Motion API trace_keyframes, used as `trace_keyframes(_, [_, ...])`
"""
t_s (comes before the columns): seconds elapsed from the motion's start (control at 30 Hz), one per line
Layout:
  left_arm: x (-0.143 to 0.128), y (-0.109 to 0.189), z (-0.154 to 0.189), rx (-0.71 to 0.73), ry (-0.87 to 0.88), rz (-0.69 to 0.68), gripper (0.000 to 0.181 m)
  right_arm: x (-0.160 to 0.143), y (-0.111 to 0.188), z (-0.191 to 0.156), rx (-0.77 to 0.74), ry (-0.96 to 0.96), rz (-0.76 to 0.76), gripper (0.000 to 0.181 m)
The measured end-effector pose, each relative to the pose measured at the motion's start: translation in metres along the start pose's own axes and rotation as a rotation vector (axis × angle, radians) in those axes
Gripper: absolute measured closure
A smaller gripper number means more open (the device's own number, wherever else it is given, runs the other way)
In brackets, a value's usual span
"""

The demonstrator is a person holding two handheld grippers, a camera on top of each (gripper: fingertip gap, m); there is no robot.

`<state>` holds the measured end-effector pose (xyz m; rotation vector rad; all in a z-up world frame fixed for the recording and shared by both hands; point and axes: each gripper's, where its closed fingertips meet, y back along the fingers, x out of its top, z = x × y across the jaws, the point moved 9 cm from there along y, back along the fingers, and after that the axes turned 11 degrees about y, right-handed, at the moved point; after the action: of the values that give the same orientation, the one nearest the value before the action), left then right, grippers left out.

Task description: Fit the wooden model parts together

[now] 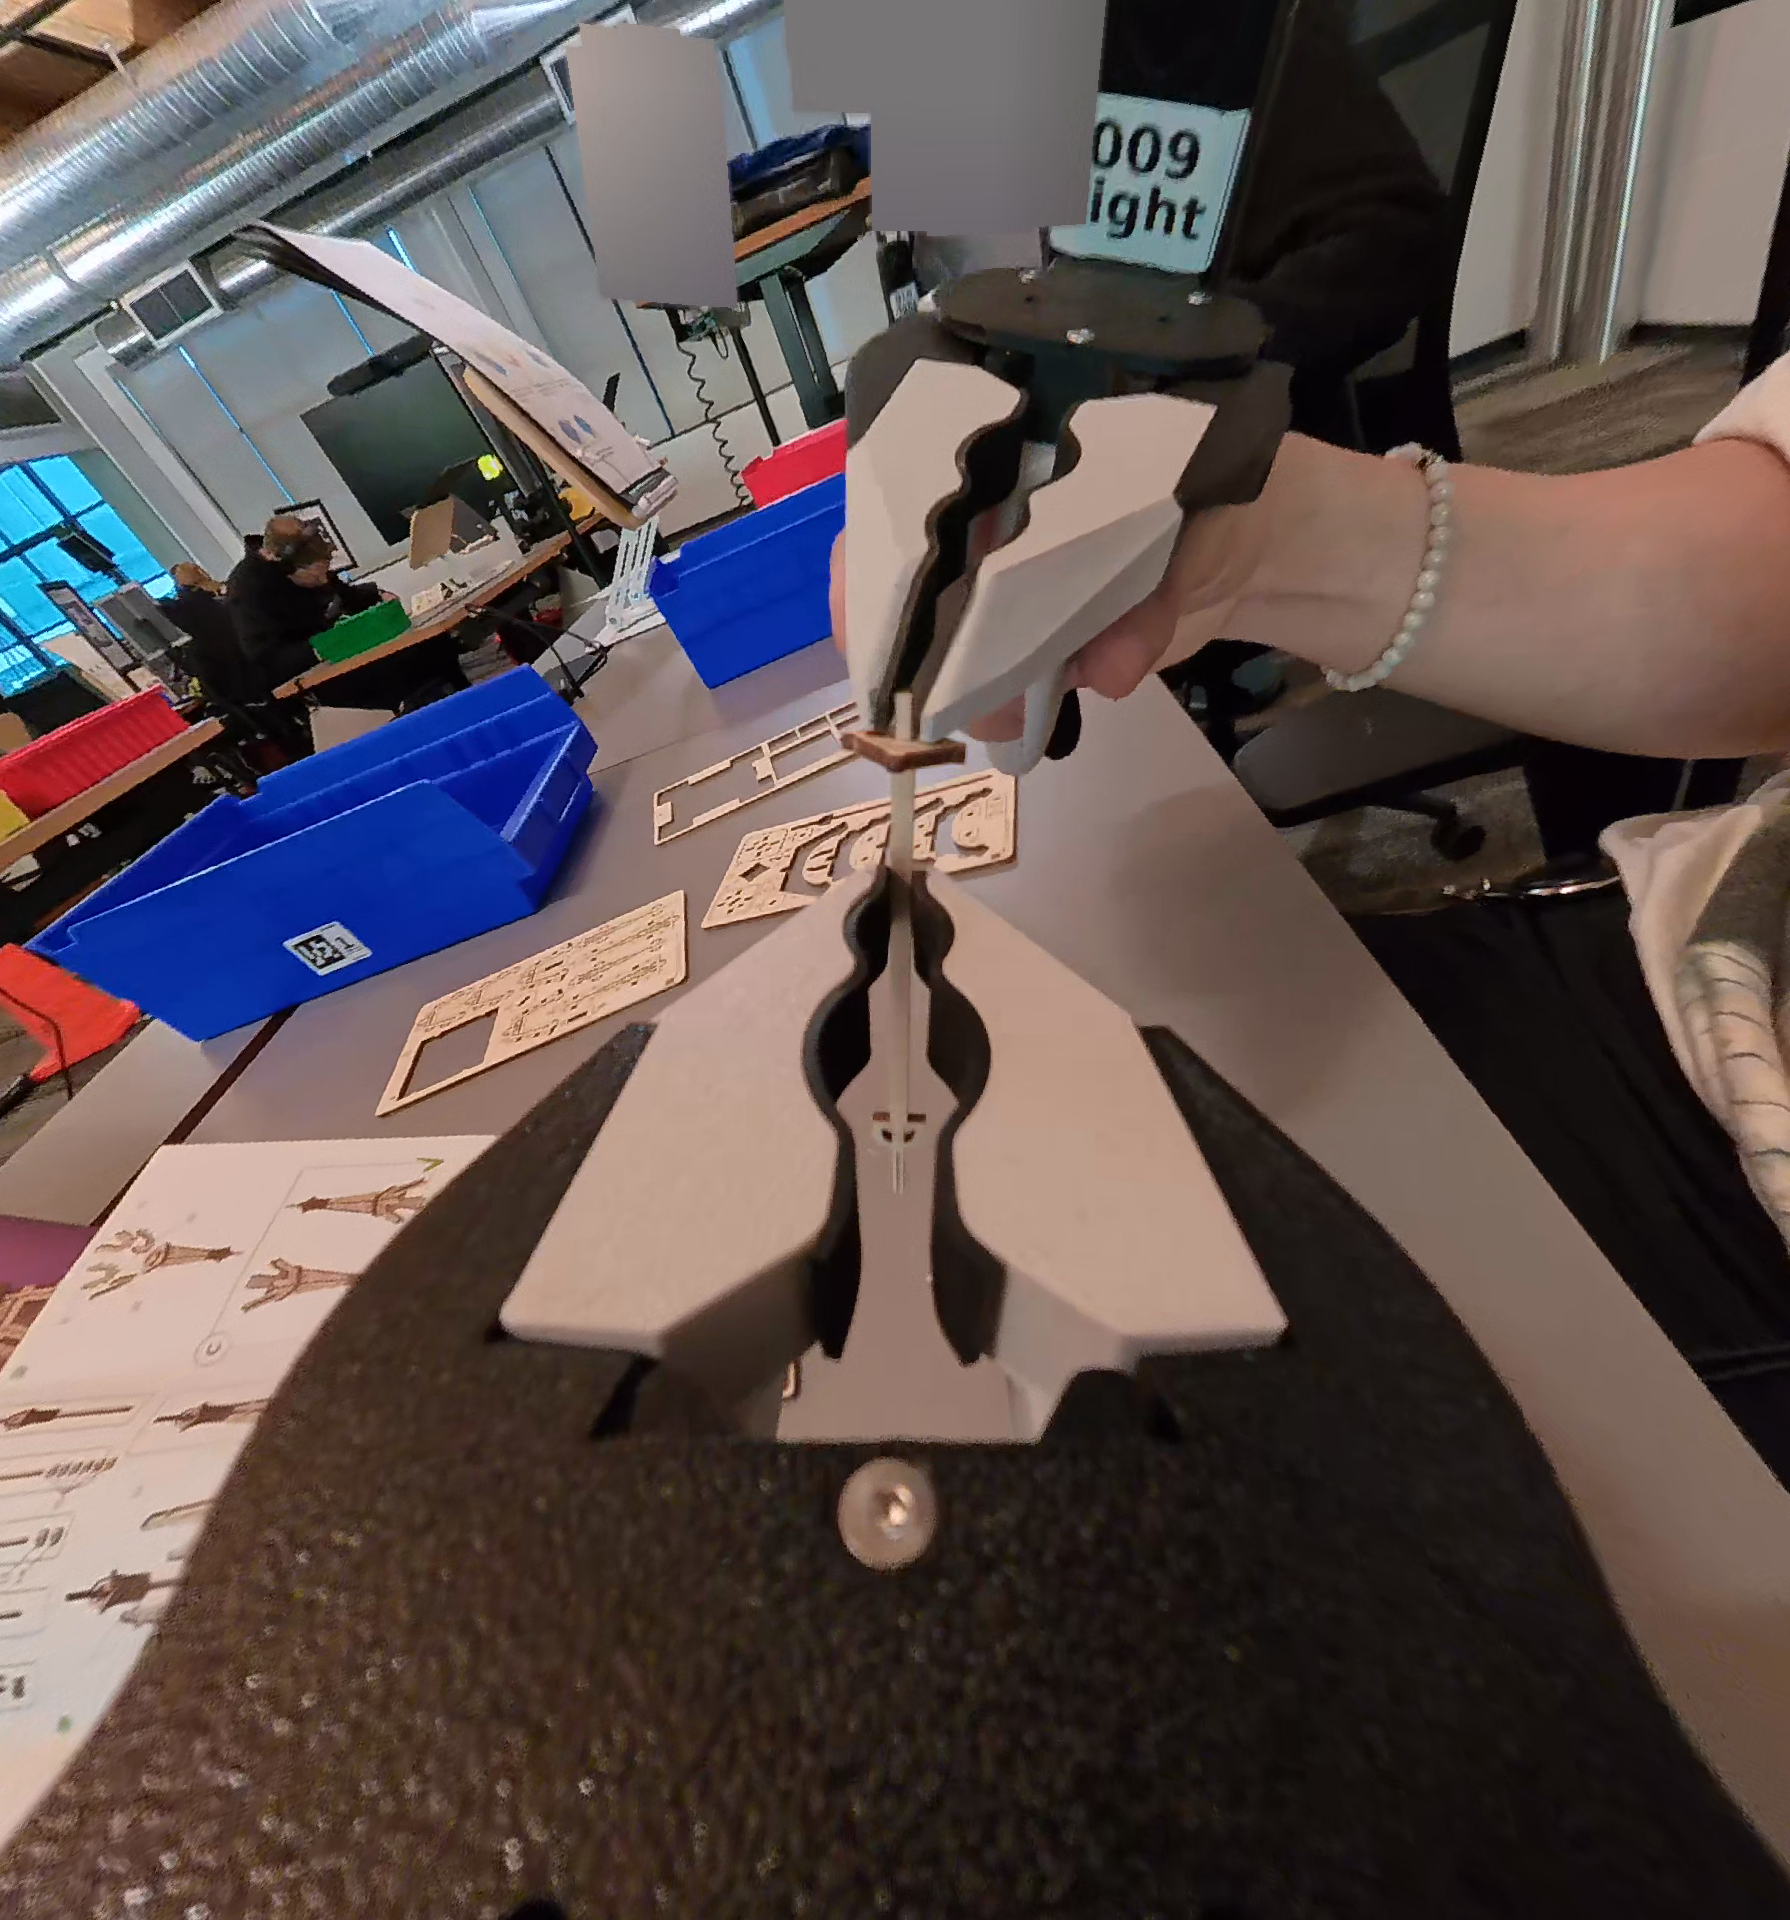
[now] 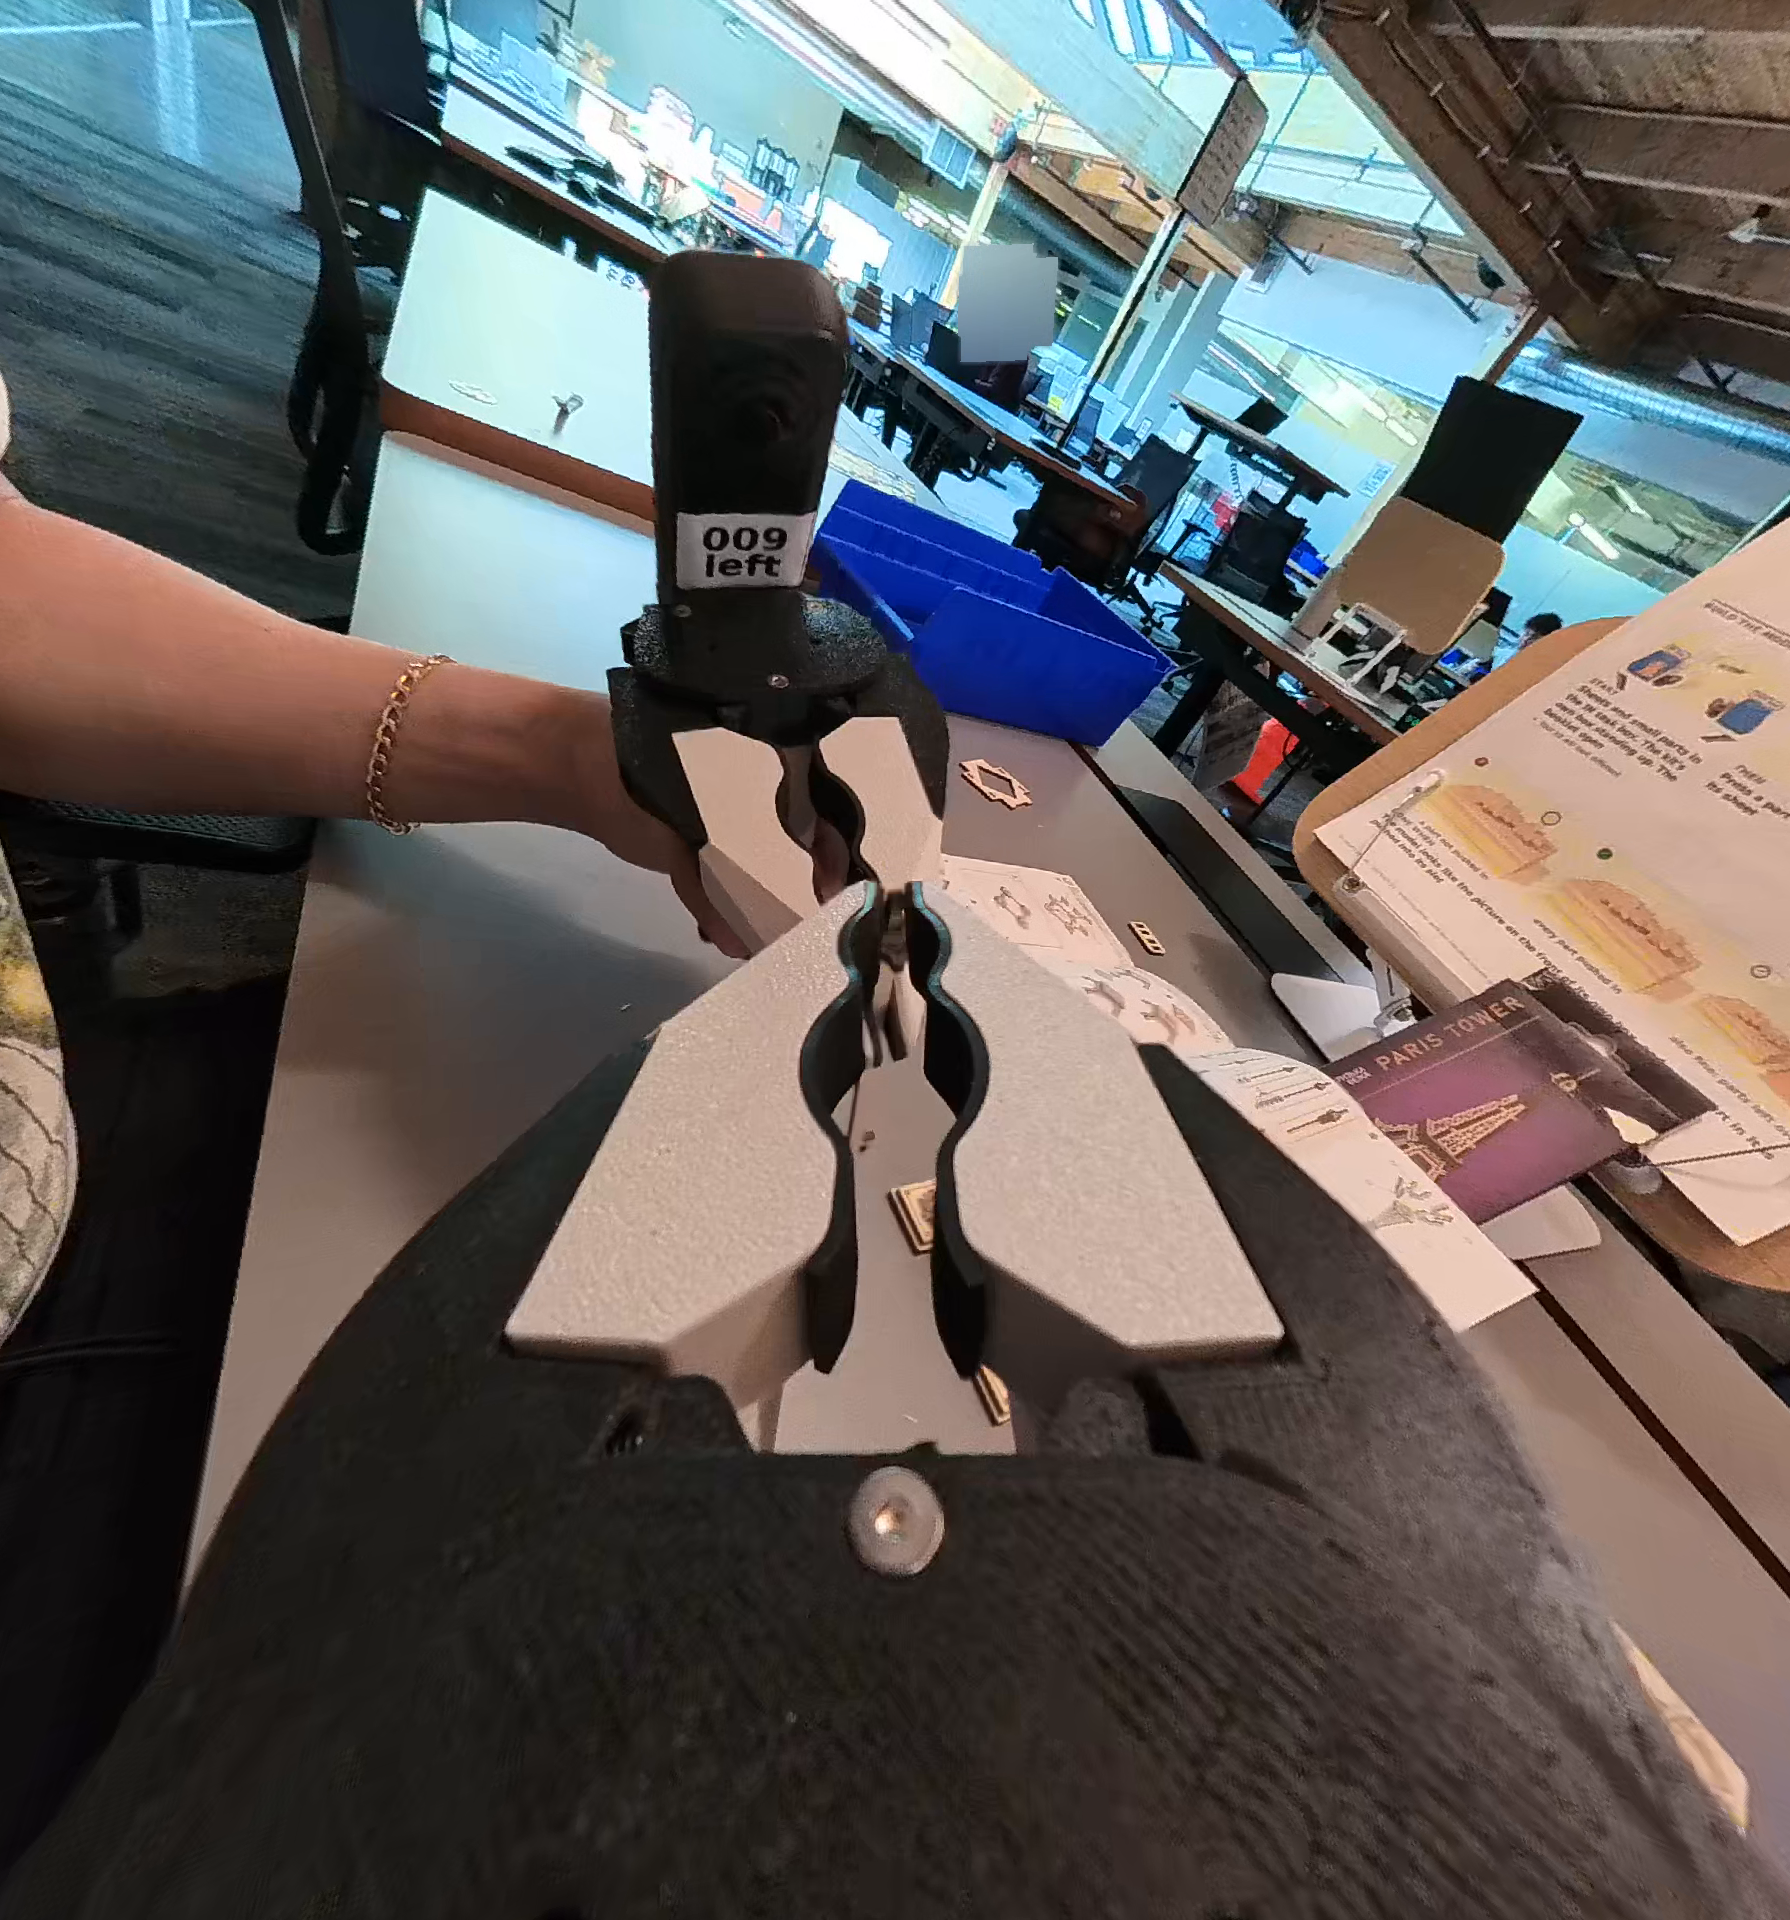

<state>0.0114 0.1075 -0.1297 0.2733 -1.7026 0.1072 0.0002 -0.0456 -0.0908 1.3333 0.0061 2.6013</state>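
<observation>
Above the counter (image 1: 1234,935) our left gripper (image 1: 899,883) and right gripper (image 1: 901,707) face each other, both jaws nearly closed on one thin wooden spire (image 1: 902,821). Its long axis runs between them. The small square collar (image 1: 901,750) sits just beside the right jaws.

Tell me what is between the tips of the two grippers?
In the left wrist view, a thin pale wooden strip spans from the left gripper to the right gripper. A small square wooden piece sits on it, just under the right gripper's tips.
</observation>
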Motion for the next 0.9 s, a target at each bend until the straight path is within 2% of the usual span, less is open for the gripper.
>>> trace_keyframes(0.23, [0.003, -0.003, 0.002, -0.049, 0.03, 0.038, 0.181, -0.001, 0.003, 0.001, 0.027, -0.119, 0.067, 0.181])
trace_keyframes(0.57, [0.002, -0.019, 0.004, -0.019, 0.019, -0.05, 0.181, -0.013, 0.015, 0.0, 0.018, -0.163, 0.056, 0.179])
trace_keyframes(0.9, [-0.007, -0.019, -0.001, -0.088, 0.18, -0.028, 0.181, -0.026, 0.005, 0.002, 0.046, -0.285, 0.125, 0.181])
